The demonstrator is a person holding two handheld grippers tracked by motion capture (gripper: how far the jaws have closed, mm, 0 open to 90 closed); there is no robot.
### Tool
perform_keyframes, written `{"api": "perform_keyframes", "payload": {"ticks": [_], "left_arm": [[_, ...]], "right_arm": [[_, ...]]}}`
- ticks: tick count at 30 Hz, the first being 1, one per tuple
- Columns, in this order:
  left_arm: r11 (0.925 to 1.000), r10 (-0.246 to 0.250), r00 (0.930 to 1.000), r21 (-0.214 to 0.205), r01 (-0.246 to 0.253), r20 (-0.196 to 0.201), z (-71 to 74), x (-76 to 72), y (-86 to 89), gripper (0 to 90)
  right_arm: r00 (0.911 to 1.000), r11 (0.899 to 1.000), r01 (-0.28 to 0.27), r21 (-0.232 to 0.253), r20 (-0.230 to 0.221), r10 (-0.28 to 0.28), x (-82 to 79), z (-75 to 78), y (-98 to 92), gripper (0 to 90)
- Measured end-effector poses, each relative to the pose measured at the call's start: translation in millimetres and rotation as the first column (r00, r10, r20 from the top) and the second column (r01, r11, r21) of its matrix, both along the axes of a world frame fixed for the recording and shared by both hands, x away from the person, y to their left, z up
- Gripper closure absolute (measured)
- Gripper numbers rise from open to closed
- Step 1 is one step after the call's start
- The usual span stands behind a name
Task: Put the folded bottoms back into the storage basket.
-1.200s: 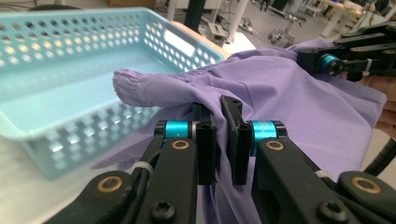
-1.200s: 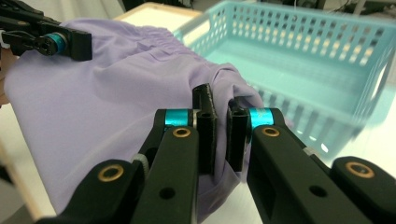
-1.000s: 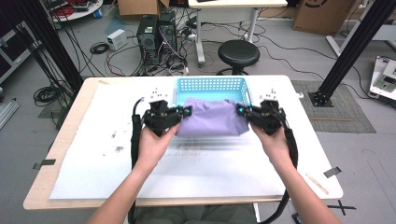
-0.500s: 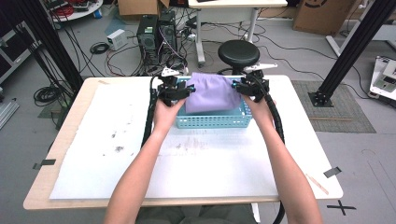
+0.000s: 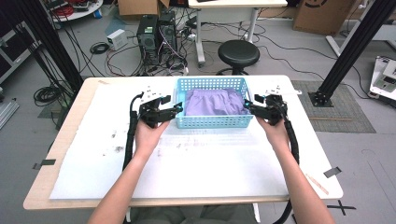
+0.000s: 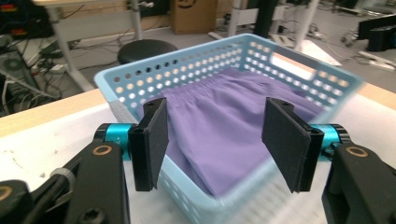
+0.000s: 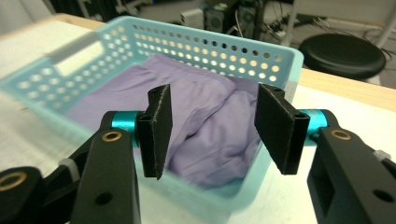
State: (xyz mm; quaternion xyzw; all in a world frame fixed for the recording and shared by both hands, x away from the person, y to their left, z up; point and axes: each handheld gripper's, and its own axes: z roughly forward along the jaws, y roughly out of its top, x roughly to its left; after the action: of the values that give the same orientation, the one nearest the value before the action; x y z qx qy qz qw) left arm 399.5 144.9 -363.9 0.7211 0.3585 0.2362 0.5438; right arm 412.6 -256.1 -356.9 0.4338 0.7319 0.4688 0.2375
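A white sheet covers the desk (image 5: pixel 187 163), with computers and a stool on the floor behind. The purple cloth (image 5: pixel 212 102) lies folded inside the blue basket (image 5: pixel 210 122). The left gripper (image 5: pixel 164 112) and right gripper (image 5: pixel 256 108) flank the basket, fingers just spread apart, pinching nothing, the cloth beyond them.
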Motion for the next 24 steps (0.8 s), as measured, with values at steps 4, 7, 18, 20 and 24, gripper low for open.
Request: {"api": "perform_keyframes", "payload": {"ticks": [4, 7, 18, 20, 24], "left_arm": [[0.9995, -0.030, 0.9992, -0.013, 0.030, 0.026, -3.8, -19.9, 1.5, 40.1], [0.9992, -0.038, 0.9979, -0.014, 0.039, 0.052, -11.3, -37.4, 2.0, 38.6], [0.9947, -0.103, 0.9941, 0.007, 0.103, 0.033, -35.4, -79.8, -0.4, 33.8], [0.9938, -0.111, 0.9935, 0.010, 0.111, 0.025, -39.7, -84.1, -1.1, 33.7], [0.9912, -0.131, 0.9911, 0.024, 0.130, 0.024, -47.8, -90.3, -3.0, 33.7]], "right_arm": [[0.9993, 0.999, -0.033, 0.005, 0.016, 0.033, -21.2, -2.7, -5.0, 42.1], [0.9969, 0.997, -0.069, 0.029, 0.041, 0.068, -37.2, -7.0, -7.0, 37.6], [0.9862, 0.992, -0.122, 0.022, 0.116, 0.118, -85.4, -26.8, 3.5, 34.2], [0.9851, 0.992, -0.124, -0.001, 0.121, 0.123, -89.9, -31.9, 5.4, 33.1], [0.9846, 0.993, -0.119, -0.007, 0.128, 0.119, -94.6, -42.3, 5.5, 31.7]]}}
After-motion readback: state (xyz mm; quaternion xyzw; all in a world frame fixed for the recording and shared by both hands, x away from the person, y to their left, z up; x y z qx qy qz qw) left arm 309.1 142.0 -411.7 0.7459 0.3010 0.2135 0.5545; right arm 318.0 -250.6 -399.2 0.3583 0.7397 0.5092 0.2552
